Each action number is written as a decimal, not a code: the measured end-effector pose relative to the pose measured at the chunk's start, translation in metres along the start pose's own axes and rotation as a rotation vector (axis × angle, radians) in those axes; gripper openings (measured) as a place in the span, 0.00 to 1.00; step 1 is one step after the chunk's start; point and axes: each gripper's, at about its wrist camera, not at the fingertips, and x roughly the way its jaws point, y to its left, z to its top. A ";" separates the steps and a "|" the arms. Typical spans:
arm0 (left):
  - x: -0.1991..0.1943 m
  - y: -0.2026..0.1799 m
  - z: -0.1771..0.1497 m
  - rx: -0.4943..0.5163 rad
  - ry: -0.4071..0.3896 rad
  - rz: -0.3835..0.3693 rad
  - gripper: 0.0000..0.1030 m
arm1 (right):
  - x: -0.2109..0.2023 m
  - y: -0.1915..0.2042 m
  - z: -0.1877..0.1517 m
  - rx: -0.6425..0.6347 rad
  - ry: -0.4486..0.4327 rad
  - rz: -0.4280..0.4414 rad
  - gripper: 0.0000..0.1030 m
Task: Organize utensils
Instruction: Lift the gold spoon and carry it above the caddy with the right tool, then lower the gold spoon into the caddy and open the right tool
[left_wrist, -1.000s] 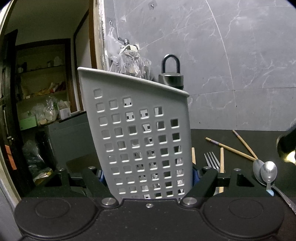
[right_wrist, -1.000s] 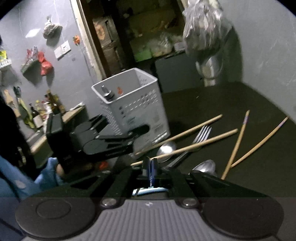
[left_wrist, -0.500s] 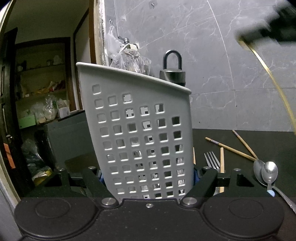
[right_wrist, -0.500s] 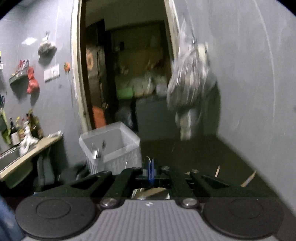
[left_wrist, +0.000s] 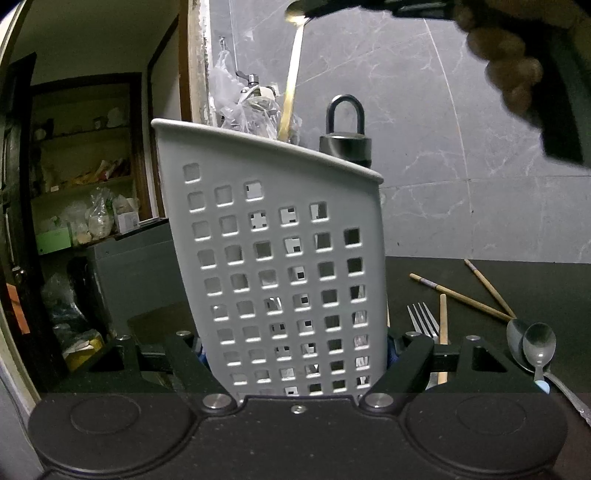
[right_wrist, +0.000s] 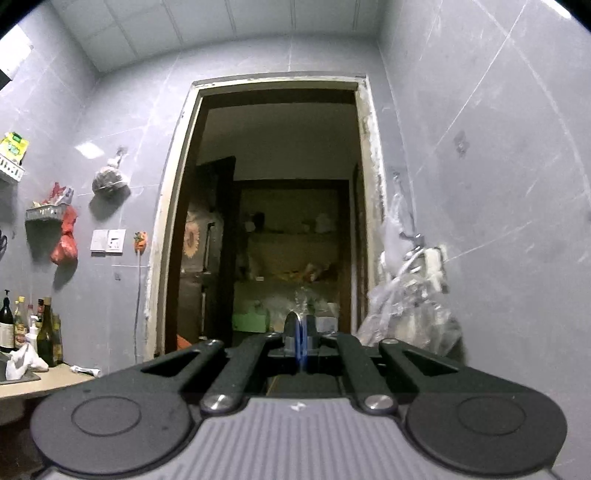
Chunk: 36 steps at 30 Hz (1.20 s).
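Left wrist view: your left gripper (left_wrist: 297, 350) is spread wide, its 2 fingers pressed against the opposite sides of the grey perforated utensil holder (left_wrist: 280, 266), which stands upright on the dark counter (left_wrist: 461, 273) and fills the gap between them. Above the holder, your right gripper (left_wrist: 308, 11) pinches the bowl end of a gold spoon (left_wrist: 291, 77); the handle hangs down, its lower end hidden behind the holder's rim. Whether it has entered the holder cannot be told. To the right on the counter lie a fork (left_wrist: 421, 317), 3 chopsticks (left_wrist: 458, 295) and 2 silver spoons (left_wrist: 535, 347), well apart from the left gripper's right finger. A black padlock (left_wrist: 345, 136) stands behind the holder.

Right wrist view: your right gripper (right_wrist: 300, 343) is closed, its blue-lined tips clamped on a thin metal edge, the spoon (right_wrist: 293, 319). The gripper faces an open doorway (right_wrist: 280, 221); the holder lies below the frame.
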 end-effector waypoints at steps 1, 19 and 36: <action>0.000 0.000 0.000 0.000 0.000 0.000 0.76 | 0.005 0.004 -0.005 -0.007 0.001 -0.002 0.01; 0.000 0.000 0.000 0.001 0.001 0.000 0.76 | 0.016 0.045 -0.074 -0.134 0.185 0.015 0.01; 0.000 0.000 0.000 0.001 0.002 0.000 0.76 | 0.017 0.044 -0.102 -0.142 0.312 0.035 0.02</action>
